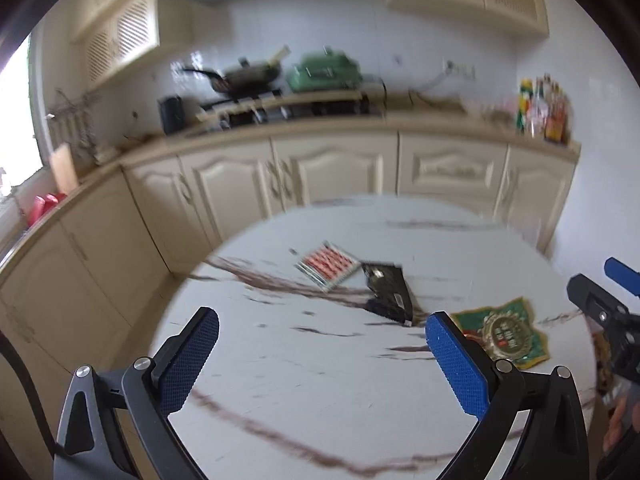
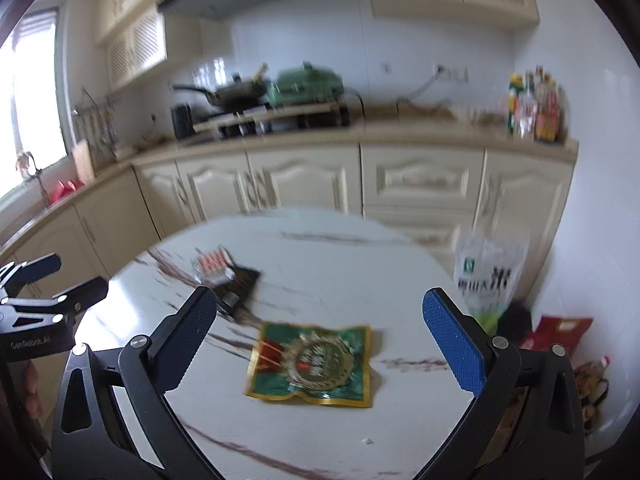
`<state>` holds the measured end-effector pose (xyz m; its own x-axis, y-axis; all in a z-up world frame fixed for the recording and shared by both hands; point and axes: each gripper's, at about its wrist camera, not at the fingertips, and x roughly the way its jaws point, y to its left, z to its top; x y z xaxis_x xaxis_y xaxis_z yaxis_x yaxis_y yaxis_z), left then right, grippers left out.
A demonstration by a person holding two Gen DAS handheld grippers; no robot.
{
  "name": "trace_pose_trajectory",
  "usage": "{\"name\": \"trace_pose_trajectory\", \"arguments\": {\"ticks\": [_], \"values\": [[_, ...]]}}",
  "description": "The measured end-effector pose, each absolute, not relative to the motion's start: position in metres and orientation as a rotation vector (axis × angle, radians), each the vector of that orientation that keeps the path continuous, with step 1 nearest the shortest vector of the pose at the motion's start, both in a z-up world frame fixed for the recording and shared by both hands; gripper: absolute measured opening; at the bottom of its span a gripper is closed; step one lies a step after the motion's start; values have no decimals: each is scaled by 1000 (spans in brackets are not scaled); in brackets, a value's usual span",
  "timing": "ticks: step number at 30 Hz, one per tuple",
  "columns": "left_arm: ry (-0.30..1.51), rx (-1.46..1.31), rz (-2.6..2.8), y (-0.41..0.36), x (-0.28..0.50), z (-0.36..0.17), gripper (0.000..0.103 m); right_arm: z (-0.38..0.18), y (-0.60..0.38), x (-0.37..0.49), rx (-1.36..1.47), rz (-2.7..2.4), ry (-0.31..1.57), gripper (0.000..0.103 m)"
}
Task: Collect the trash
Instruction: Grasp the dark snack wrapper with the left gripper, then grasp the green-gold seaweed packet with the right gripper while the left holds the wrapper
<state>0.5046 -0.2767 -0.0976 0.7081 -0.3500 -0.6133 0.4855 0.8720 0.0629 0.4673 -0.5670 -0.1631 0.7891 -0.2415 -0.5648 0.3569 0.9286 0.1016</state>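
Three pieces of trash lie on the round white marble table (image 1: 320,380). A green and gold wrapper (image 2: 312,364) lies flat between and just beyond my right gripper's fingers; it also shows in the left wrist view (image 1: 506,332). A black packet (image 1: 390,290) and a red-striped white wrapper (image 1: 328,265) lie further back; both show in the right wrist view, the black packet (image 2: 240,284) and the striped wrapper (image 2: 212,264). My left gripper (image 1: 322,348) is open and empty above the table. My right gripper (image 2: 320,320) is open and empty.
Cream kitchen cabinets (image 1: 328,172) run behind the table, with a stove, pan (image 1: 244,74) and bottles (image 1: 542,110) on the counter. A white plastic bag (image 2: 488,276) and red bags (image 2: 560,330) stand on the floor right of the table.
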Motion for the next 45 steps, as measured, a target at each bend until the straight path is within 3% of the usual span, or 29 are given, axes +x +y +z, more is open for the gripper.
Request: {"name": "trace_pose_trajectory", "arguments": {"ticks": [12, 21, 23, 26, 29, 37, 45], "values": [[811, 319, -522, -396, 647, -140, 100, -218, -625, 481, 280, -350, 681, 103], [887, 288, -587, -418, 689, -170, 52, -222, -628, 485, 293, -311, 699, 103], [892, 270, -629, -417, 691, -169, 33, -221, -626, 484, 292, -303, 700, 103], [870, 279, -626, -414, 690, -165, 20, -221, -619, 483, 283, -285, 712, 103], [863, 259, -643, -401, 683, -158, 13, -223, -607, 483, 267, -261, 737, 103], [787, 249, -656, -339, 615, -131, 12, -230, -583, 468, 220, -257, 780, 103], [770, 221, -651, -281, 551, -115, 12, -245, -553, 455, -31, -271, 871, 99]]}}
